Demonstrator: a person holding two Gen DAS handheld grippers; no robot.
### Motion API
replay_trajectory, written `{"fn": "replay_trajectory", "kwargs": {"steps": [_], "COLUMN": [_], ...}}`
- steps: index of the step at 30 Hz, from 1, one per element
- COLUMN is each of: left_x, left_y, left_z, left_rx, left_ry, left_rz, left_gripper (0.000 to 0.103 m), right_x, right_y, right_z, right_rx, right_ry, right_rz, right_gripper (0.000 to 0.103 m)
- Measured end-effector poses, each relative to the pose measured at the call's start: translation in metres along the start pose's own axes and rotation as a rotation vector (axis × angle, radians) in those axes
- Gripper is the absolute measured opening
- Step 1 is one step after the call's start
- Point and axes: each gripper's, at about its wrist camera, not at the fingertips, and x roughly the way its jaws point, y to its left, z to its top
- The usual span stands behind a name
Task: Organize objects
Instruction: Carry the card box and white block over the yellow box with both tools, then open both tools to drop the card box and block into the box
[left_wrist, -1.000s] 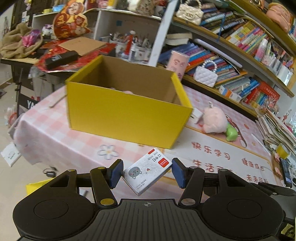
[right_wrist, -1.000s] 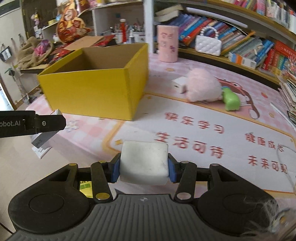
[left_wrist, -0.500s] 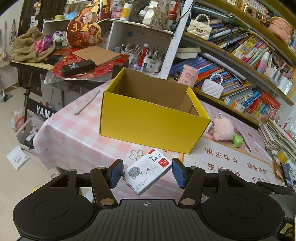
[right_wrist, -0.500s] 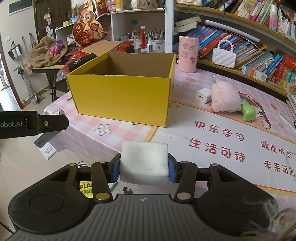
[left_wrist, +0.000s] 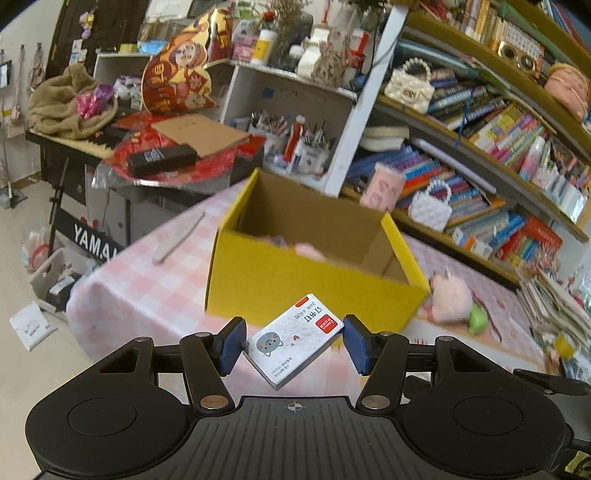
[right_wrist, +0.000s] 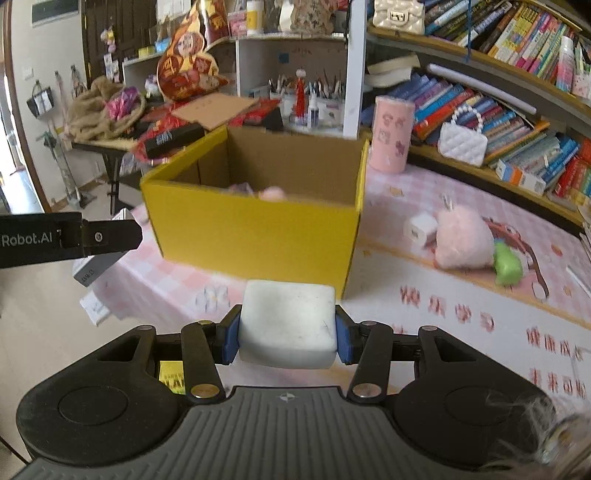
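Observation:
An open yellow cardboard box (left_wrist: 306, 284) stands on the pink checked table (left_wrist: 147, 291); it also shows in the right wrist view (right_wrist: 255, 236), with pink items inside. My left gripper (left_wrist: 291, 343) is shut on a small white staple box with a cat drawing (left_wrist: 291, 345), held cornerwise above the table's near edge, short of the yellow box. My right gripper (right_wrist: 287, 334) is shut on a white block (right_wrist: 288, 325), in front of the yellow box. The left gripper's finger (right_wrist: 92, 236) shows at the left of the right wrist view.
A pink plush toy (right_wrist: 461, 242) with a green part and a white charger (right_wrist: 421, 229) lie on the table right of the box. A pink cup (right_wrist: 391, 133) and white purse (right_wrist: 461, 142) stand behind. Bookshelves line the back; a cluttered keyboard stand (left_wrist: 92, 147) is at left.
Both grippers have risen and pulled back from the yellow box, so its inside now shows. Each still holds its object.

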Motion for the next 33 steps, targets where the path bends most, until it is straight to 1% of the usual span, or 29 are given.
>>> {"fn": "replay_trajectory", "kwargs": {"steps": [5,9,11,15,18,22,25,31,32,33], "left_x": [0.019,0.041,0.054,0.088,0.11,0.131,0.139,0.149,0.149,0.149], "left_y": [0.0,-0.008,-0.014,-0.024,-0.024,-0.021,-0.019,-0.015,-0.015,-0.016], "left_z": [0.035,0.062,0.073,0.083,0.081,0.077,0.073,0.069,0.069,0.069], "left_rx": [-0.042,-0.037,-0.023,0.012,0.001,-0.013,-0.021,-0.036,-0.035,-0.032], "left_ry": [-0.052,-0.095,-0.108,-0.085,-0.04,0.012,0.042,0.086,0.091,0.094], "left_rz": [-0.012,-0.006,-0.003,0.023,0.037,0.067,0.081,0.1,0.102,0.103], "left_gripper": [0.056,0.056,0.057,0.057,0.057,0.057,0.057,0.058,0.058,0.058], "right_x": [0.012,0.034,0.049,0.09,0.112,0.132,0.144,0.151,0.151,0.151], "right_y": [-0.005,-0.013,-0.016,-0.019,-0.022,-0.026,-0.03,-0.028,-0.028,-0.028], "right_z": [0.041,0.079,0.092,0.107,0.107,0.103,0.1,0.101,0.102,0.102], "right_rx": [-0.004,-0.007,-0.021,-0.071,-0.078,-0.079,-0.07,-0.1,-0.099,-0.098], "right_ry": [-0.089,-0.152,-0.161,-0.093,-0.038,0.024,0.068,0.066,0.068,0.069], "right_rz": [0.018,0.02,0.02,0.039,0.06,0.084,0.096,0.105,0.106,0.105], "right_gripper": [0.046,0.046,0.046,0.046,0.047,0.047,0.047,0.047,0.048,0.052]}}
